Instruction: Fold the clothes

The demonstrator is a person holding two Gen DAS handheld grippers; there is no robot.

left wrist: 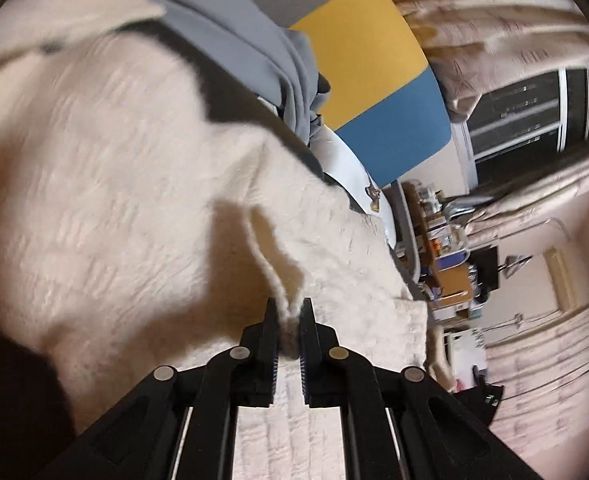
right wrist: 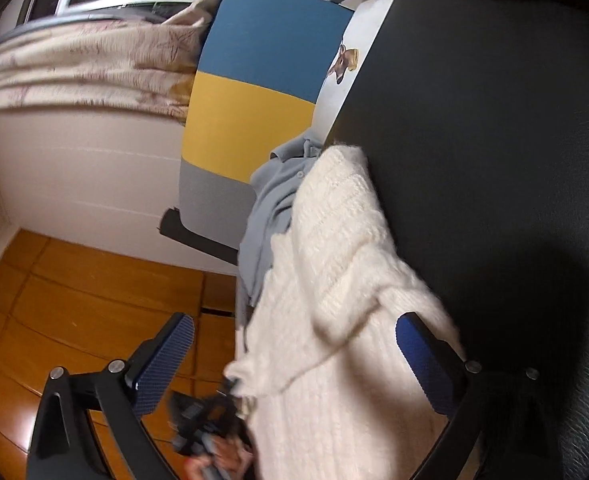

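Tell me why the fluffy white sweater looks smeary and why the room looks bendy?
Left wrist view: the white sweater is streaked by motion blur, while the left gripper pinching it stays sharp. Right wrist view: the fisheye lens bends the curtain, and a dark shadow falls on the black table.

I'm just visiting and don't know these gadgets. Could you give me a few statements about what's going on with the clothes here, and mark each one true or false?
1. The left gripper is pinching the cream knitted sweater. True.
2. The right gripper is clamped shut on the sweater. False: its fingers stand wide apart, holding nothing.
3. A grey-blue shirt lies beside the sweater. True.
4. The clothes rest on a white table. False: the black surface is under them.
5. The floor is orange-brown wood. True.
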